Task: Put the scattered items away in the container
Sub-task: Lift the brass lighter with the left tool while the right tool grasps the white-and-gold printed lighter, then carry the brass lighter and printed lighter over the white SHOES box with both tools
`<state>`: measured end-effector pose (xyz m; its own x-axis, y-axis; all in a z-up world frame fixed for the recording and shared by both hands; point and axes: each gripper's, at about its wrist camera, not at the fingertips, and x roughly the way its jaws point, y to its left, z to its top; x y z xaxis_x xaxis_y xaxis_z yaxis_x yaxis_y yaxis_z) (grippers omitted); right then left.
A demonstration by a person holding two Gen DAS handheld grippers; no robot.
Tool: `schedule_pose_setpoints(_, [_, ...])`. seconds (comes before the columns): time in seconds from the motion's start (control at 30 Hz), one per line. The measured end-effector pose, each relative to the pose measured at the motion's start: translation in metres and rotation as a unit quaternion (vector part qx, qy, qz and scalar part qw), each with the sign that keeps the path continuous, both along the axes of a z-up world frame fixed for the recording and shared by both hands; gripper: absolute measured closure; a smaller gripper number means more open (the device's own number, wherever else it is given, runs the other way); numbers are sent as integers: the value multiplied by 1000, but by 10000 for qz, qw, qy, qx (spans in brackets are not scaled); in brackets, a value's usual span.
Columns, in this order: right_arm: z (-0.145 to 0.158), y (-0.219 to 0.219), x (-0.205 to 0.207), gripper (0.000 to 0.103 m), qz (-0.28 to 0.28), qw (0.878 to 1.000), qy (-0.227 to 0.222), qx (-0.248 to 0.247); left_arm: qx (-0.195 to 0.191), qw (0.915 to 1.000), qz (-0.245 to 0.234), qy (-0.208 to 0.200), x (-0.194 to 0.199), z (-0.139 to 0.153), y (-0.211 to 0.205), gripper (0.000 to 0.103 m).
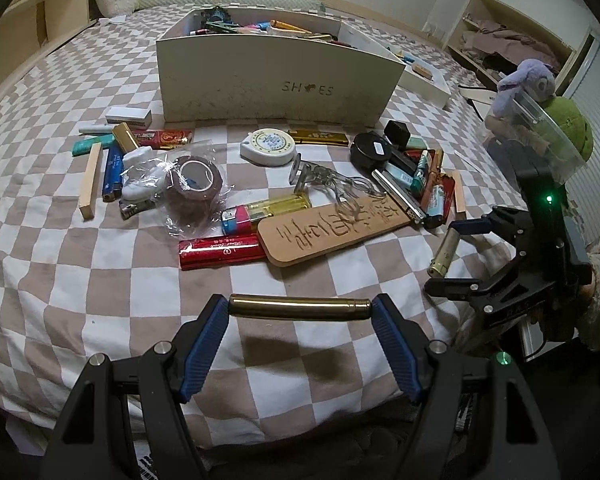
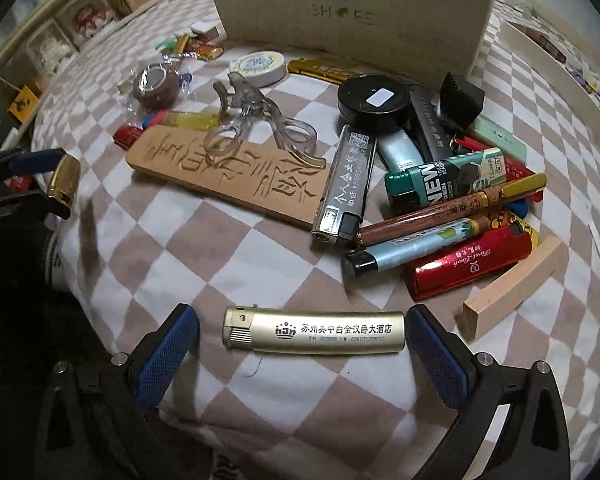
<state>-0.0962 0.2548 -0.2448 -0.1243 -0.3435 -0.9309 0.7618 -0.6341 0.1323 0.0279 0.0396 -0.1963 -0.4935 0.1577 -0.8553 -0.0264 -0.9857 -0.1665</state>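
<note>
In the left wrist view, the left gripper (image 1: 300, 312) pinches a smooth gold tube (image 1: 300, 304) end to end between ribbed blue pads (image 1: 204, 344); its far end is hard to make out. The right gripper (image 2: 302, 336) stands wide, a champagne gold lighter (image 2: 314, 334) lying between its fingers, touching neither. The cream shoe box (image 1: 276, 80) sits at twelve o'clock, contents partly hidden.
</note>
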Motion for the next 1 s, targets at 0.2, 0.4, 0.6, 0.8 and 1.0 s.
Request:
schedule_pose_setpoints(0.2, [2, 4, 1, 15, -92, 9999, -12, 80, -62, 9999, -34, 94, 3, 4, 1, 29])
schedule_pose_setpoints(0.4, [4, 5, -5, 19, -527, 9982, 80, 291, -131, 9998, -81, 113, 4, 6, 6, 29])
schedule_pose_setpoints(0.6, [26, 12, -5, 19, -1124, 9920, -425, -378, -132, 9998, -21, 156, 3, 9, 7, 29])
schedule_pose_setpoints(0.8, [58, 11, -2, 19, -1461, 9838, -368, -967, -119, 9995, 32, 289, -2, 22, 7, 29])
schedule_pose_setpoints(1.0, [84, 13, -3, 19, -1559, 9794, -165, -1269, -132, 9986, -36, 503, -5, 42, 13, 29])
